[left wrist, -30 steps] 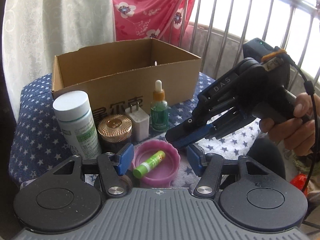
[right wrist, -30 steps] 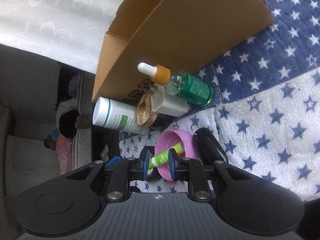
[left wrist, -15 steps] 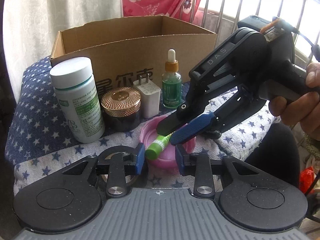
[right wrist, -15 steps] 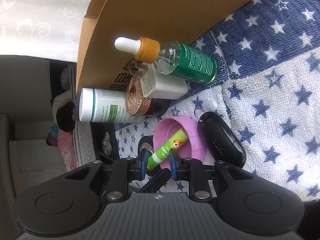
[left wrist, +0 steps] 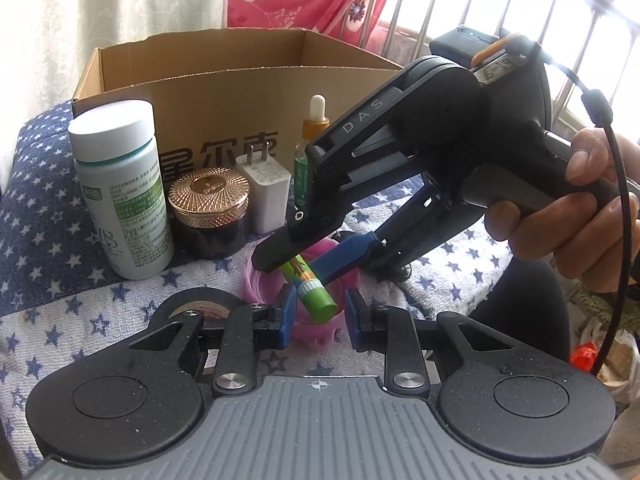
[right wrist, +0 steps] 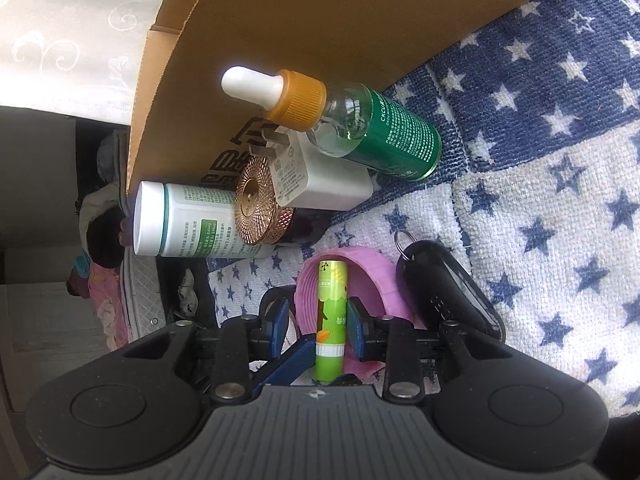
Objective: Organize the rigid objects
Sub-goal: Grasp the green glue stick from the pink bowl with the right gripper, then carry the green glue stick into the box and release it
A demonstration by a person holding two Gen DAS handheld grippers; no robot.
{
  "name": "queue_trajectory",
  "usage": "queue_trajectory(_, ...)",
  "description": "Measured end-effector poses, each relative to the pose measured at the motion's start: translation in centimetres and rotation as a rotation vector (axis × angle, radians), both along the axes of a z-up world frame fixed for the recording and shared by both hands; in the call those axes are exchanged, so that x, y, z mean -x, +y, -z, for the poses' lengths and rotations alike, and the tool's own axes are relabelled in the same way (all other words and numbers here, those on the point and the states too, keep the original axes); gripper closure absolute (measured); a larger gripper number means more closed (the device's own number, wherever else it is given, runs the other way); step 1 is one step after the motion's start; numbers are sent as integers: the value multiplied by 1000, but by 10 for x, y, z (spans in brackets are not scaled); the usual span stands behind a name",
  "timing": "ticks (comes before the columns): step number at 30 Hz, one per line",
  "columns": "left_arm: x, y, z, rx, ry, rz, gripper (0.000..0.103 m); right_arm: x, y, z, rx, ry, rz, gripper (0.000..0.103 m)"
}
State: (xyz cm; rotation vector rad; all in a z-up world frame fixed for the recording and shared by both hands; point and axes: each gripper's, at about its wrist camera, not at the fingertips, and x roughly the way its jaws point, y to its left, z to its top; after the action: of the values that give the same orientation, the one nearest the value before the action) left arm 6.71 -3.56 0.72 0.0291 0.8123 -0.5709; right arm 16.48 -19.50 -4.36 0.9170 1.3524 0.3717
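Sorting has barely begun, by my reckoning: the cardboard box (left wrist: 240, 92) shows nothing inside the part I can see, and every item sits outside it on the starred towelling cloth (right wrist: 540, 200). The green lip-balm stick (right wrist: 331, 300), a slim smooth cylinder, lies tilted over the ribbed pink lid (right wrist: 372, 280) and seems mid-handover. The left claw (left wrist: 320, 316) has just been closing and looks clenched on the stick's near end. The right claw (right wrist: 318, 316), gripped by a hand (left wrist: 580, 208), has just been opening, so its pads flank the stick without squeezing it. Still to go are the white plastic pill bottle (left wrist: 120, 192), the squat jar with a ridged gold cap (left wrist: 208, 208), the boxy white charger plug (left wrist: 266, 192), the glassy green dropper bottle (right wrist: 372, 136) and the glossy black key fob (right wrist: 444, 292).
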Motion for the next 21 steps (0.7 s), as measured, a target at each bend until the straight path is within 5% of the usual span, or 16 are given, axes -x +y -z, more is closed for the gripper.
queue_trajectory(6, -3, 1, 1, 9, 12, -19, 78, 5, -2, 2, 28, -34, -3, 86)
queue_trajectory(12, 3, 2, -7, 19, 0, -22, 78, 17, -8, -10, 33, -103, -7, 86)
queue_trajectory(21, 9, 6, -58, 57, -131, -50, 78, 28, -8, -84, 62, -336, -31, 86)
